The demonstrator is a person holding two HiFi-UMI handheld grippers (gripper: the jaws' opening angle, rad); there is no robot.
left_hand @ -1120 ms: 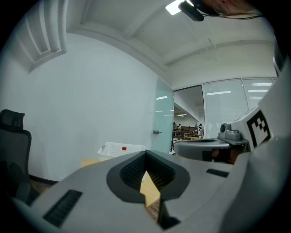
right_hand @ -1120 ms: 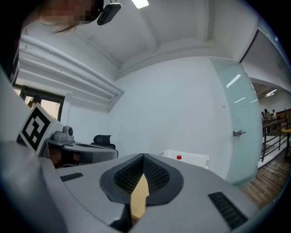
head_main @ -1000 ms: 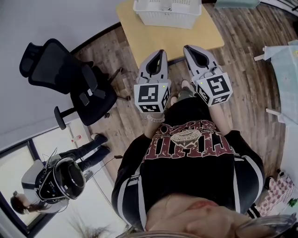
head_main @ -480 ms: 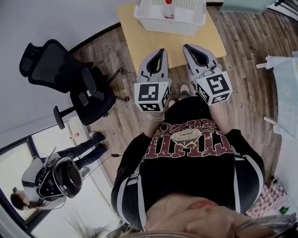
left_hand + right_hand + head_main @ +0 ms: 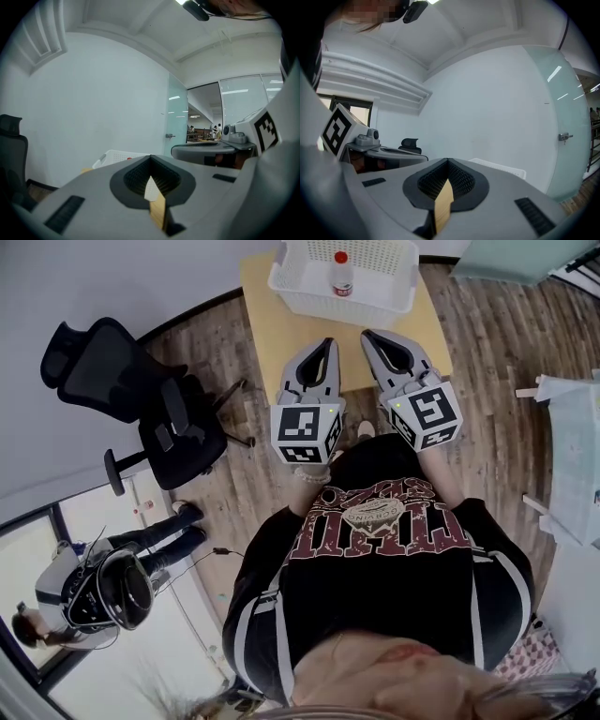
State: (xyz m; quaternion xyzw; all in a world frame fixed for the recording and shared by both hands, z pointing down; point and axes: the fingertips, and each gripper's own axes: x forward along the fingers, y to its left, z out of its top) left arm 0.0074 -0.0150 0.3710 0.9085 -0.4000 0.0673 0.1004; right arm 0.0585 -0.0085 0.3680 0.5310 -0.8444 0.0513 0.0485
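an office: a black swivel chair stands on the wood-plank floor at the left, a small wooden table sits near the far plain white wall, and a frosted glass partition closes the right.

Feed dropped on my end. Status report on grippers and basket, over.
Left gripper shut, empty; right gripper shut, empty. Both side by side over the table, short of the white basket; red-capped bottle inside. Nothing in between.
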